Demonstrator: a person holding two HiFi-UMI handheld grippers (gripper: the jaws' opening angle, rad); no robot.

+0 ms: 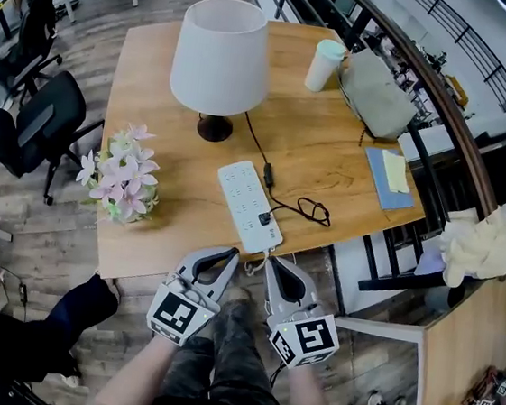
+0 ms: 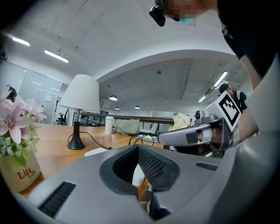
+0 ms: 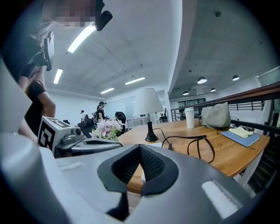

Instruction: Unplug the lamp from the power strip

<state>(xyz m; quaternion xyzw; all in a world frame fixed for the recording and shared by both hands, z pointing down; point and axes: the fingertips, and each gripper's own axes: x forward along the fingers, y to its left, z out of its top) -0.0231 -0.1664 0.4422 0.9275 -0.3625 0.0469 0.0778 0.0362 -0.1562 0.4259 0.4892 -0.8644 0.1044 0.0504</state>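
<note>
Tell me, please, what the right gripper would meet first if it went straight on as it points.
Probably the near end of the white power strip, just ahead of the right gripper; if it runs low, the table edge first.

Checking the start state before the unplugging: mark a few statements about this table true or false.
1. The lamp's plug sits in the power strip. True.
2. The flowers stand right of the lamp. False: the flowers stand left of it.
3. The left hand-held gripper and the right hand-held gripper are both shut and empty. True.
4. The cup lies on its side. False: the cup stands upright.
</note>
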